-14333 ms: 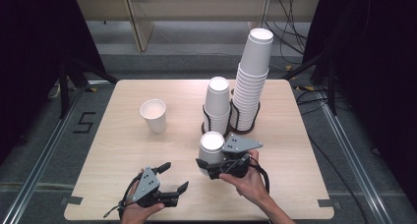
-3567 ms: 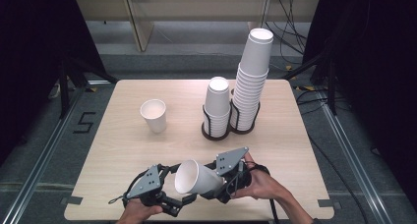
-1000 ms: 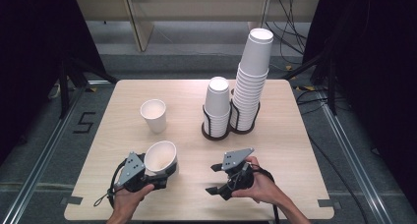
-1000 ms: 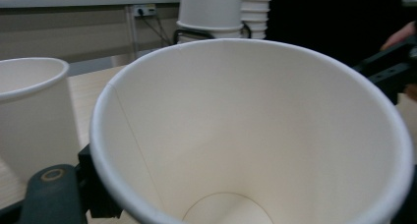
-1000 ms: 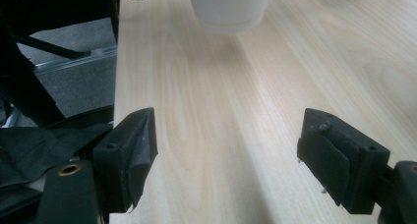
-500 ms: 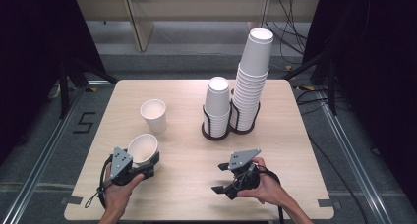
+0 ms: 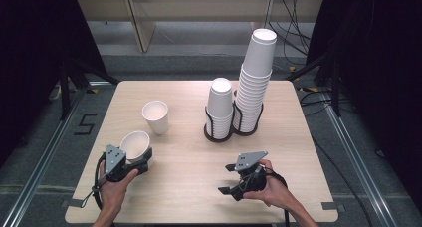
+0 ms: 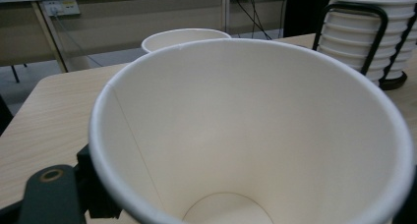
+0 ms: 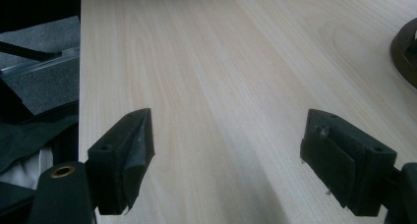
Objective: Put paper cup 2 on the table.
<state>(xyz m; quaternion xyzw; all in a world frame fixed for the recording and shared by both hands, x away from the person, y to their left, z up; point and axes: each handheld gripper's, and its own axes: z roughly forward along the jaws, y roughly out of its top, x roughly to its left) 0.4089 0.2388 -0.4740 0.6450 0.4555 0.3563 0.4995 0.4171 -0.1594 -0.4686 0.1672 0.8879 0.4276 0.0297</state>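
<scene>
The left gripper [image 7: 141, 160] pinches a paper cup [image 7: 135, 145] near the standing cup [image 7: 156, 116], not yet set down; the right gripper [image 7: 230, 179] hangs spread, empty.

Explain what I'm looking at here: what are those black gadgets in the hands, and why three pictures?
A person sits at a wooden table and holds a hand tool with two black jaws in each hand, called a gripper. The high view looks down from above the table. The other two pictures come from small cameras that ride on the grippers and look along their jaws.

The left gripper is shut on a white paper cup, so its camera looks straight into the cup's mouth. The right gripper is open and holds nothing; its camera sees bare wood between the jaws.

Another paper cup stands upright on the table. Farther back, a black wire holder carries a short stack of cups and a tall stack of cups.
</scene>
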